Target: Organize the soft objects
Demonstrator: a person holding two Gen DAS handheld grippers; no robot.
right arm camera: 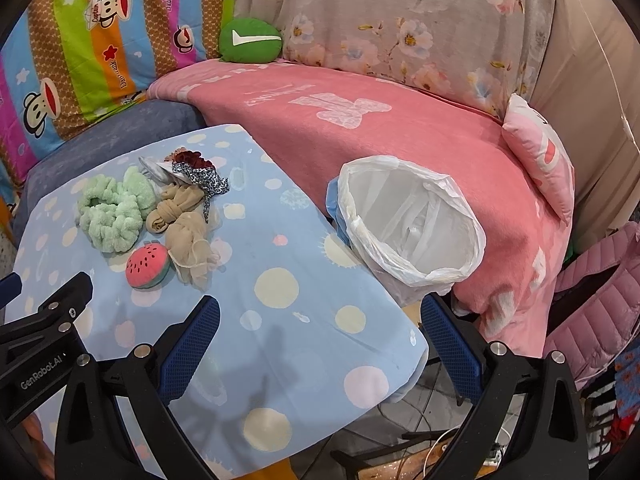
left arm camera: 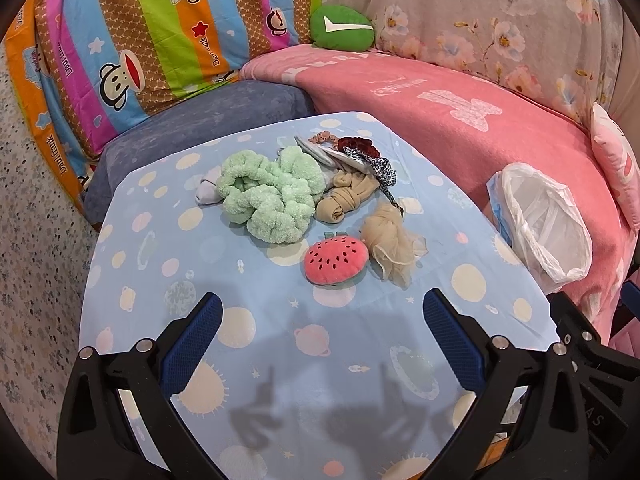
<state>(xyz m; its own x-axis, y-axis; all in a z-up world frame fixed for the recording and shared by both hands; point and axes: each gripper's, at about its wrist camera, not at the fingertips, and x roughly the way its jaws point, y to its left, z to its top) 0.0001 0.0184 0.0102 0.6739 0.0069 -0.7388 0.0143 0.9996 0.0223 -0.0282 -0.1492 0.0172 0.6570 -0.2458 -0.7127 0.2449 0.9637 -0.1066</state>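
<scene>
Left wrist view, we see both hand-held grippers, left (left arm camera: 322,318) and right (right arm camera: 320,320), released, watermelon plush (left arm camera: 336,262) just ahead of the left, bag (right arm camera: 412,220) ahead of the right.

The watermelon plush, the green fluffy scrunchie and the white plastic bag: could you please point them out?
watermelon plush (left arm camera: 336,259): left wrist view, pink seeded face.
green fluffy scrunchie (left arm camera: 266,194): left wrist view, middle folds.
white plastic bag (right arm camera: 460,216): right wrist view, far rim.

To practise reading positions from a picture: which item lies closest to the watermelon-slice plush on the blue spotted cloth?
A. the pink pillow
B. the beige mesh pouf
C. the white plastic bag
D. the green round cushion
B: the beige mesh pouf lies right beside the watermelon-slice plush on the blue spotted cloth, while the other three sit off the cloth.
</scene>
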